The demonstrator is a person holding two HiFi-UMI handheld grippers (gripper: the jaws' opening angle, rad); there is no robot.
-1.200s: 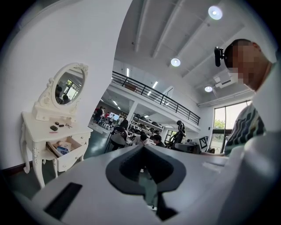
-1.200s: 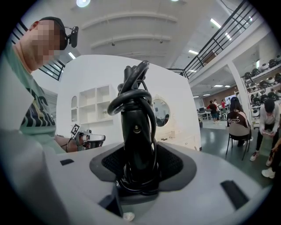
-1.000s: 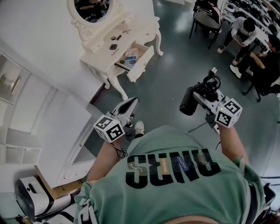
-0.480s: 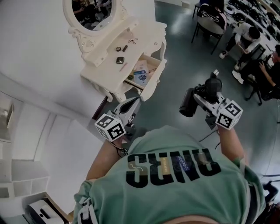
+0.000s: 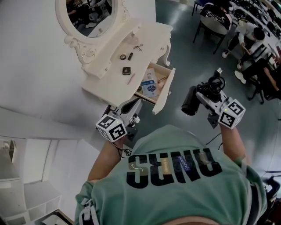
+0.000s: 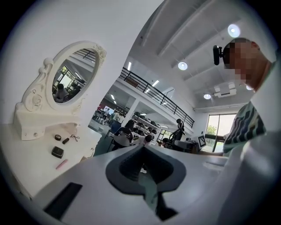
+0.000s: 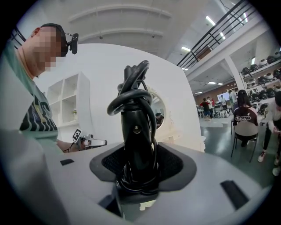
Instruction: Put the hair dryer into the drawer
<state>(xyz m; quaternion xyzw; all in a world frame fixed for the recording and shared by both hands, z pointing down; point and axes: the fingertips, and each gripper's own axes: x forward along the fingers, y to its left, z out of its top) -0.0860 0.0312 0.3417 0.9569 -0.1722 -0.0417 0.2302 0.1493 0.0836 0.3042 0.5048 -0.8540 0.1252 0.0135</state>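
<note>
A black hair dryer [image 5: 191, 101] with its cord wound round the handle [image 7: 136, 132] is clamped in my right gripper [image 5: 205, 94], which is shut on it in front of my chest, to the right. The white vanity table [image 5: 112, 85] stands ahead at the upper left. Its drawer [image 5: 163, 93] is pulled out, with a blue box and small items inside. My left gripper [image 5: 133, 105] hovers just short of the table's near edge, left of the drawer. Its jaws are together with nothing between them [image 6: 145, 176].
An oval mirror [image 5: 88, 13] tops the vanity. A black compact [image 5: 126, 70], a pink stick [image 5: 131, 79] and a hair clip [image 5: 138, 46] lie on it. Seated people on chairs [image 5: 215, 19] fill the upper right. White cabinets [image 5: 30, 171] line the left wall.
I have walked toward the vanity, so it and its open drawer now sit closer to both grippers. The dryer stays gripped in the right gripper.
</note>
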